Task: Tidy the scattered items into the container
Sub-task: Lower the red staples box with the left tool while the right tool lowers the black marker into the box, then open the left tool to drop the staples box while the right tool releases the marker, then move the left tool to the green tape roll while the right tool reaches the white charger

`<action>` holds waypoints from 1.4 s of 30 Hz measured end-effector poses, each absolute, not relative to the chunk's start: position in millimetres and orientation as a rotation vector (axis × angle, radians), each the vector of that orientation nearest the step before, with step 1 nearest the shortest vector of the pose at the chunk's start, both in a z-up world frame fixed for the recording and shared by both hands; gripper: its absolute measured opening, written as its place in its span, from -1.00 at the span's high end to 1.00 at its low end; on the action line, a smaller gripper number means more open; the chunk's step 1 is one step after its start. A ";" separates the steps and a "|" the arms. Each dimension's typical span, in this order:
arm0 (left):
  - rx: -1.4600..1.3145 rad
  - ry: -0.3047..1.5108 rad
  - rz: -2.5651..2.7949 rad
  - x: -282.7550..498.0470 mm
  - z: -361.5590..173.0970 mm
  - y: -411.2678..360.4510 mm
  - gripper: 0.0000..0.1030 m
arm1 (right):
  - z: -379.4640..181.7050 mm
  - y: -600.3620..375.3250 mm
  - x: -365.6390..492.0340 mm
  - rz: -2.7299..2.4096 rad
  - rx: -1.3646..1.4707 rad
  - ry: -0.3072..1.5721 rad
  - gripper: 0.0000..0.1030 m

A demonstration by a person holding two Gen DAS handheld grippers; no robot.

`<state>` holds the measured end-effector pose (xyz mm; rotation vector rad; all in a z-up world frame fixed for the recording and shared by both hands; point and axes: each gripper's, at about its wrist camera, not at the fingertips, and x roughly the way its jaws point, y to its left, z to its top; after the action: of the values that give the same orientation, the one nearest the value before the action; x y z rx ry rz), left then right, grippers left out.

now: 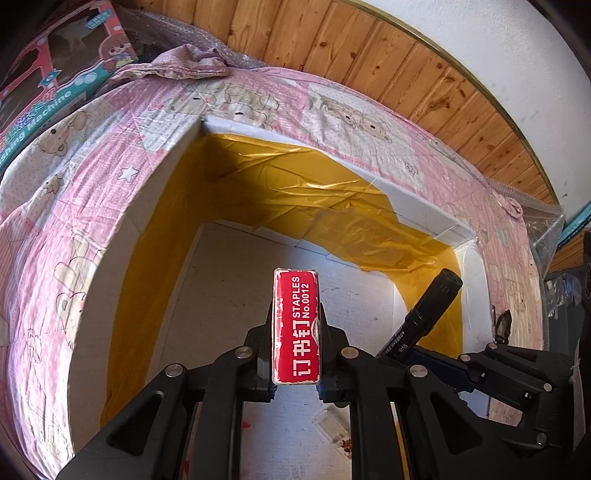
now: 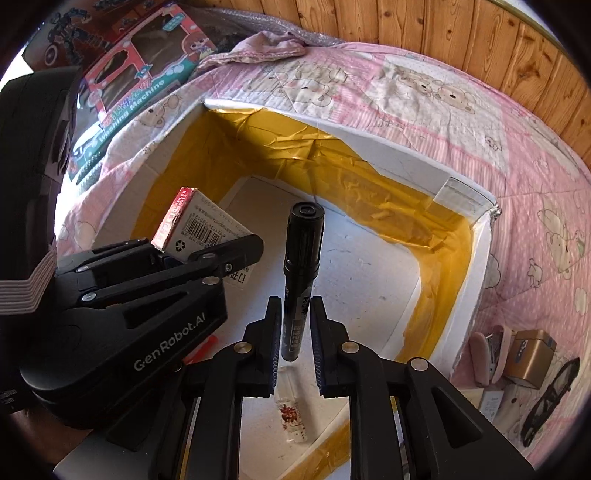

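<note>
**Two items above the box, both could fall badly**

My left gripper [image 1: 296, 332] is clamped on the red staple box [image 1: 296, 326]. My right gripper [image 2: 295, 332] has its fingers slightly apart around the black marker [image 2: 301, 273], perhaps loosely. Both hang over the white container [image 2: 461, 199], near each other, so they might collide. It sits on a pink quilt [image 2: 480, 122] beside wooden panelling [image 2: 443, 33].
</note>
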<state>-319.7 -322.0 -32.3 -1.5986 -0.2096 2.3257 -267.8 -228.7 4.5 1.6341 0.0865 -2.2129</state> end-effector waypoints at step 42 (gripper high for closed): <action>-1.260 0.034 2.195 -32.2 21.1 -163.1 -0.04 | 33.3 35.6 31.3 -2.615 1.228 -0.752 0.07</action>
<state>-32.2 -163.1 21.1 -1.2603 0.0344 2.1949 31.3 35.6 33.3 1.2279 -0.7516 -2.6149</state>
